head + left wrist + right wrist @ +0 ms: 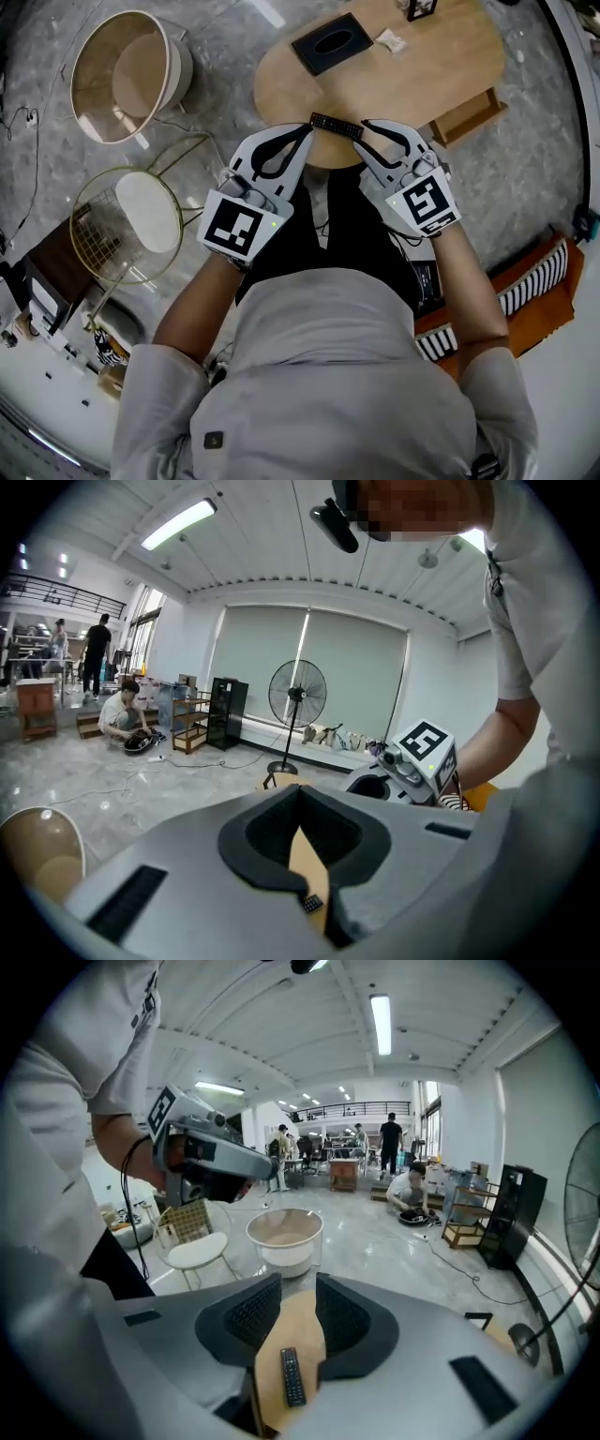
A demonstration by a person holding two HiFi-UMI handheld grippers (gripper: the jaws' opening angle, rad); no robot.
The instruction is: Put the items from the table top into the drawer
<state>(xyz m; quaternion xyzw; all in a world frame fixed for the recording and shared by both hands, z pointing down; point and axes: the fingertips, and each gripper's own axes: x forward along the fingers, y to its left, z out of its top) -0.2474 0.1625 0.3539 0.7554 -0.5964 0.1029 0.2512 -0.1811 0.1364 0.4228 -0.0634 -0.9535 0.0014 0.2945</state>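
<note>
Head view, looking steeply down. The left gripper (307, 128) and the right gripper (380, 127) hang side by side over the near edge of an oval wooden table (441, 75).

The left gripper's jaws are pressed together at the tips with nothing pinched. In the left gripper view (300, 794) only a sliver of tabletop shows behind the joined pads. The right gripper's jaws are spread and empty, and in the right gripper view (298, 1283) the pads stand clear of each other.

A black remote control (336, 126) lies flat on the table's near rim, between the two sets of fingertips in the head view. In the right gripper view the remote control (292, 1376) appears through the gap of the spread jaws, on the wood below and untouched.

Farther back on the table are a black tissue box (331, 43) and a small white crumpled piece (390, 39). A wooden drawer (466, 114) stands pulled out at the table's right side.

Each marker cube (236, 228) bears a black-and-white square code, not lettering. Print on the remote's keys is too small to read.
</note>
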